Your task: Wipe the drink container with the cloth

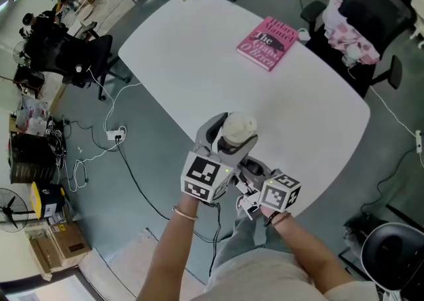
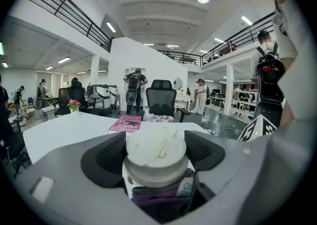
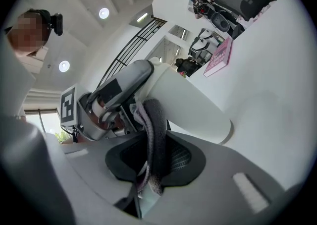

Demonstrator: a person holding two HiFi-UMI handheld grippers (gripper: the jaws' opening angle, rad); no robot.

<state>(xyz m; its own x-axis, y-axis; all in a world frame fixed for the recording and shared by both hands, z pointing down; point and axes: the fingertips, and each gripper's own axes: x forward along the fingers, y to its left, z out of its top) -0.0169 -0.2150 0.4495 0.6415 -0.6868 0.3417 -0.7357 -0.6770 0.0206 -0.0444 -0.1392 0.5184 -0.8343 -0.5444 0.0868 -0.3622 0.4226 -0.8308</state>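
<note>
Jaws of left gripper (image 2: 154,155) clamp round lidded container (image 1: 238,127); right gripper (image 3: 154,159) pinches soft cloth (image 3: 153,127).

Your head camera looks steeply down at the counter (image 1: 199,61); both gripper cameras sit close along their jaws, sharing its pink book (image 1: 267,43).

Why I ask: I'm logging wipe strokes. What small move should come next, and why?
Probably slide the right tongs along the drink container's wall: they pinch the cloth, which lies against it, while the left tongs clamp the container steady.
</note>
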